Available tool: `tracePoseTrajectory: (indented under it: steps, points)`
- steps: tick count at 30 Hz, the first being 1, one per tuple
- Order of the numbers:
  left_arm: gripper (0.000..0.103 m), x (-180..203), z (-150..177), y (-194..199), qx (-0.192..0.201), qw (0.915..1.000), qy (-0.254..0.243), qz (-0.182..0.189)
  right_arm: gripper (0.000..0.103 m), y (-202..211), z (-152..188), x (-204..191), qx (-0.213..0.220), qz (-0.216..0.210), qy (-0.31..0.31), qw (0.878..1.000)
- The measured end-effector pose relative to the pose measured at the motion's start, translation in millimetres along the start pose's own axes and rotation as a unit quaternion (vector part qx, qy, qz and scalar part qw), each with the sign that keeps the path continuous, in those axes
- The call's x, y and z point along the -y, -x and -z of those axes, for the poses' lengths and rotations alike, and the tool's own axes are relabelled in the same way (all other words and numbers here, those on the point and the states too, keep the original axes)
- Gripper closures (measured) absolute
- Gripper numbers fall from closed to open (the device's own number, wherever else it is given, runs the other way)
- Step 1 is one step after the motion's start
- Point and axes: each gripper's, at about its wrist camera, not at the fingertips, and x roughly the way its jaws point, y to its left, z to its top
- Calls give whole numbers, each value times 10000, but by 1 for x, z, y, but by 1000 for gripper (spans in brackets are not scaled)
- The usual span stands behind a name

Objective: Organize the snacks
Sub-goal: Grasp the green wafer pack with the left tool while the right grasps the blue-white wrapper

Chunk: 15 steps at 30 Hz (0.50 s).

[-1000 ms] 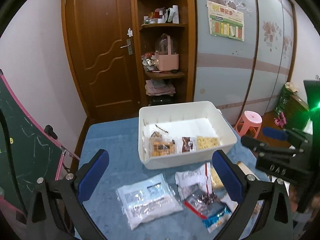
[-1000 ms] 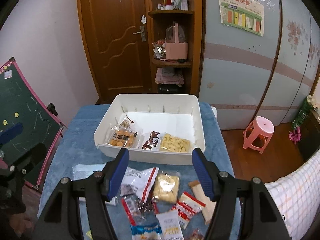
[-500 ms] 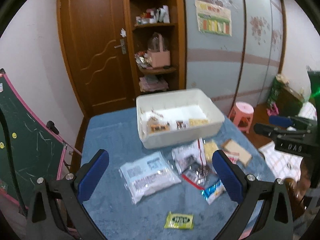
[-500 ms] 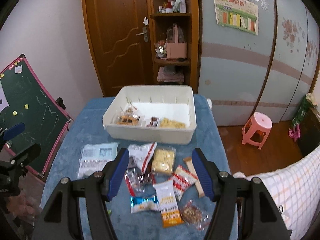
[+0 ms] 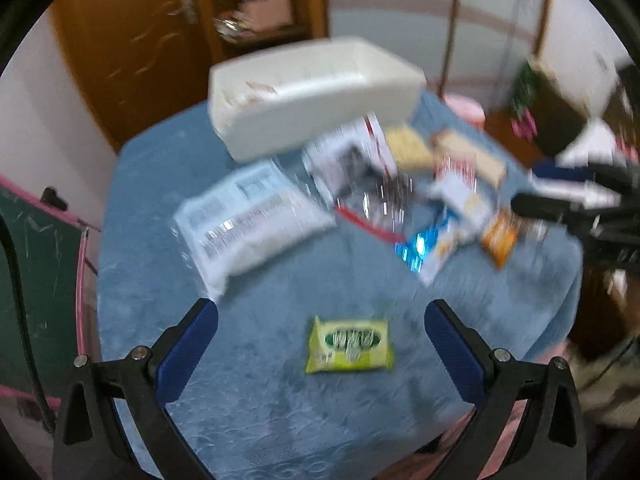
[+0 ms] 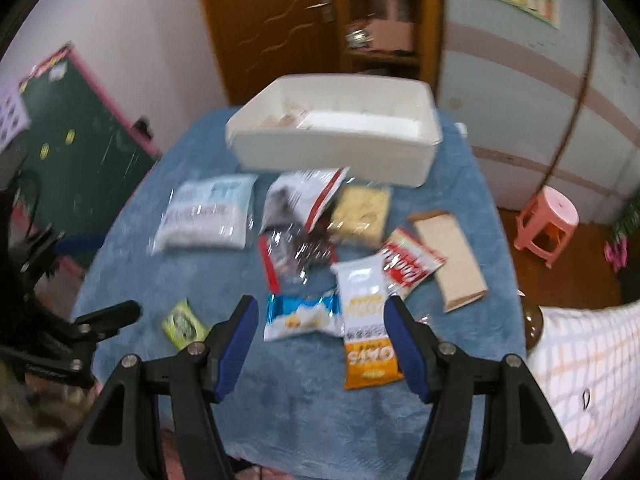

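Observation:
Snack packets lie scattered on the blue tablecloth in front of a white bin [image 5: 320,92] [image 6: 332,152] that holds a few snacks. My left gripper [image 5: 320,306] is open above a small green packet [image 5: 350,344] [image 6: 184,324], which lies between its fingers without touching them. My right gripper [image 6: 320,304] is open over a blue-and-white packet [image 6: 304,316] and an orange-and-white packet [image 6: 368,336]. Neither gripper holds anything. A large pale-blue bag [image 5: 248,220] [image 6: 208,212] lies to the left of the pile. Both views are blurred.
A red-and-white packet [image 6: 408,264], a flat brown packet [image 6: 448,256] and a yellow biscuit pack [image 6: 362,208] lie on the right. Beside the table stand a green chalkboard [image 6: 76,152] on the left and a pink stool [image 6: 548,224] on the right. Checked cloth [image 6: 580,360] is near right.
Both grippers have come down and tilted toward the table. The snack pile fills more of each view, the bin sits higher in the picture, and the green packet now lies between the left fingers.

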Motion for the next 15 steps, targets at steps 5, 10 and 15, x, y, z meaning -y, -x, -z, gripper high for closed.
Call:
tracePoseTrajectory:
  steps: [5,10,15]
  points:
    - [0,8,20,-31,-360,9977,-580,-22,37,-23,17,-10,-225,1,697,9973]
    - [0,6,26,-46,-521,9951,-843,-2,37,-43,27,-11,-507,-185,870,9947]
    - [0,3,28,-62,-750,9901,-1178,108,38,-59,30,-14,-559,-224,1384,9885]
